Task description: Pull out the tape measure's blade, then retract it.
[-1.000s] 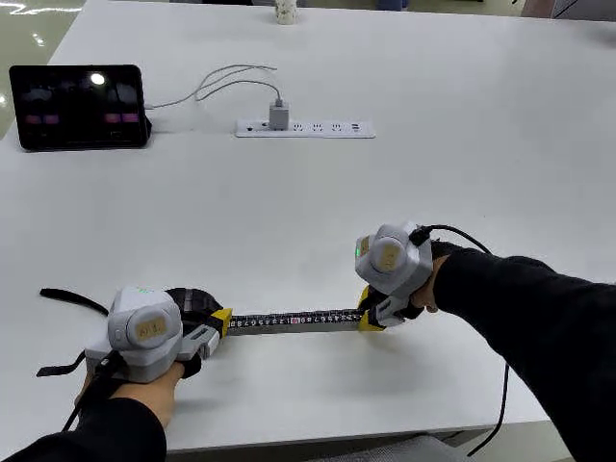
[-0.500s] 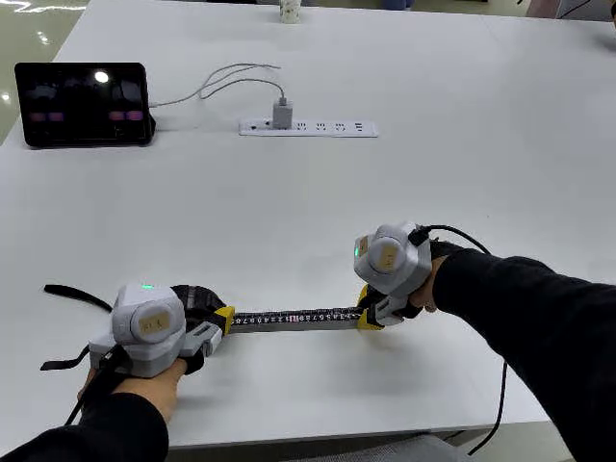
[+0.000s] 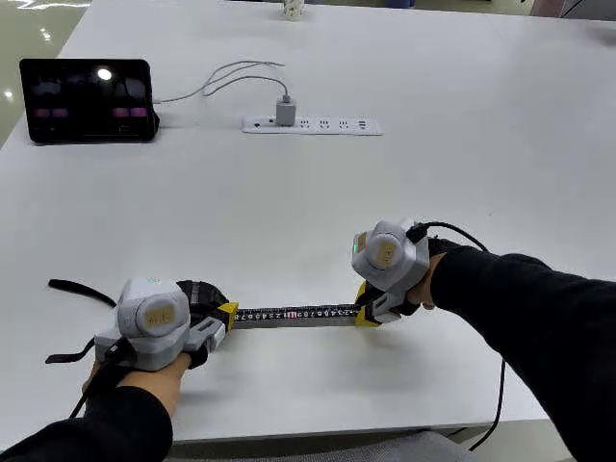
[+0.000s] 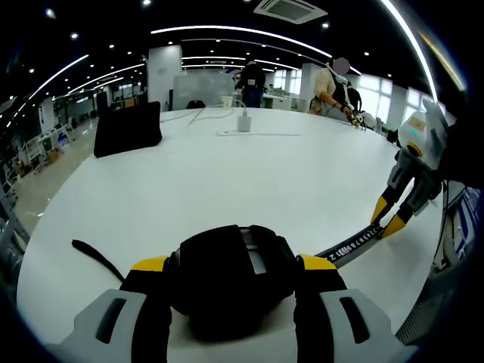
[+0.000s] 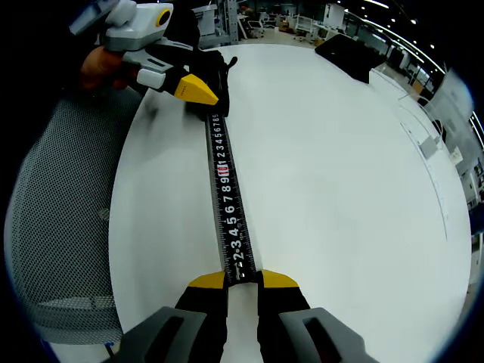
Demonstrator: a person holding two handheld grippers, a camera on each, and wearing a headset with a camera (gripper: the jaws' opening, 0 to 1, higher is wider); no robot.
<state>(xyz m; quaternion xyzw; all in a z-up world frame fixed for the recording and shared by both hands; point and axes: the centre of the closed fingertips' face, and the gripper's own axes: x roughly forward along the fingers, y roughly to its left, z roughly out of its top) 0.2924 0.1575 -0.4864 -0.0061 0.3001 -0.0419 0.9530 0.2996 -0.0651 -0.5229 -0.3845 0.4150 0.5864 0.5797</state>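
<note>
The left gripper [image 4: 233, 265] has its jaws clamped around the black tape measure case [image 4: 227, 295], which sits on the white bench [image 3: 318, 212] near its front edge. The blade [image 5: 227, 189] lies stretched flat across the bench to the right gripper [image 5: 243, 281], whose jaws pinch its end.

A wide white table [image 3: 433, 144] stands in an open office. At its far left a dark tablet [image 3: 89, 99] is propped up, screen facing the near side. To its right a white power strip [image 3: 313, 125] lies flat, with a charger [image 3: 286, 113] plugged into its left end. A pale cable [image 3: 226, 79] loops from the charger towards the tablet. A grey mesh chair [image 5: 60, 227] sits at the table's near edge.
</note>
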